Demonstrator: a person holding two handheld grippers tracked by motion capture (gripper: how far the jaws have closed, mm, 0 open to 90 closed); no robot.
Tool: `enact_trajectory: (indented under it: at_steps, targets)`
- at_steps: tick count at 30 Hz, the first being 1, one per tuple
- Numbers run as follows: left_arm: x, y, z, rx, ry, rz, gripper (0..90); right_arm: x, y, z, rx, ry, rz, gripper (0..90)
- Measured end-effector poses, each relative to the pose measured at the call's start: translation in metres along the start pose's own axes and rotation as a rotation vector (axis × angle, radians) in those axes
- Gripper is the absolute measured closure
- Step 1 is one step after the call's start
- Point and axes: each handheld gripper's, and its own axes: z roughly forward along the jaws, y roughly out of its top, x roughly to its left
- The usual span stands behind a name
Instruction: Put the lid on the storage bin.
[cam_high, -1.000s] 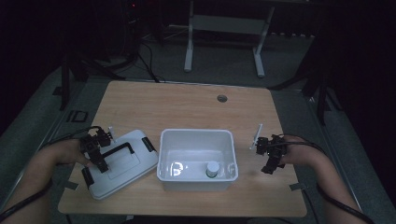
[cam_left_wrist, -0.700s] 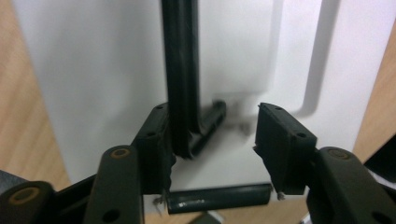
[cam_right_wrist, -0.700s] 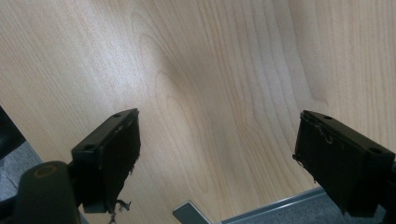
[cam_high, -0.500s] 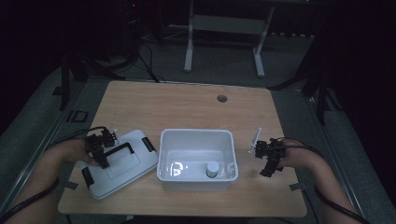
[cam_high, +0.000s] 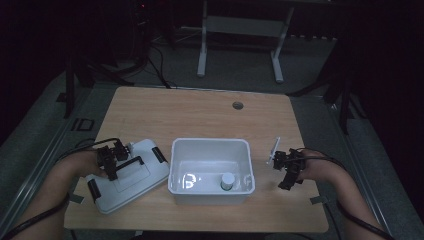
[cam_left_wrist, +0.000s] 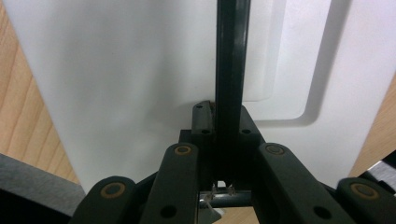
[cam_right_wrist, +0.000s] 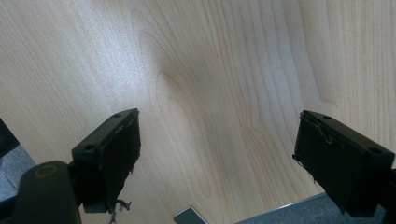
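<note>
No legible writing is seen. The black bar handle (cam_left_wrist: 232, 70) of the white plastic lid (cam_high: 131, 175), left of the white plastic tub (cam_high: 210, 150), is clamped by the left gripper (cam_high: 111, 161); the right gripper (cam_right_wrist: 219, 154) is held wide over bare wooden tabletop (cam_high: 200, 110).

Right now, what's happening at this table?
A person works with two handheld grippers. The left gripper is shut on the black handle of a white lid lying beside an open white bin that holds a small bottle. The right gripper hangs open over bare table, right of the bin.
</note>
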Motion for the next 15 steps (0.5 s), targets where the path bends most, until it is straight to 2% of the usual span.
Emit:
enact_trajectory:
  at_steps: [2, 5, 9, 15]
  targets:
    - [0.001, -0.001, -0.001, -0.008, -0.006, 0.002, 83.5, 0.0, 0.0, 0.002, 0.002, 0.004, -0.001, 14.2]
    - [0.004, -0.004, -0.001, -0.022, -0.04, 0.006, 83.7, 0.001, -0.001, 0.003, -0.003, 0.009, 0.002, 14.2]
    - [0.005, -0.009, -0.005, -0.03, -0.053, 0.013, 83.7, 0.0, -0.003, 0.003, -0.014, 0.013, 0.013, 14.2]
    - [0.004, -0.019, -0.019, -0.054, -0.065, 0.01, 83.8, 0.001, -0.005, 0.005, -0.013, 0.017, 0.017, 14.2]
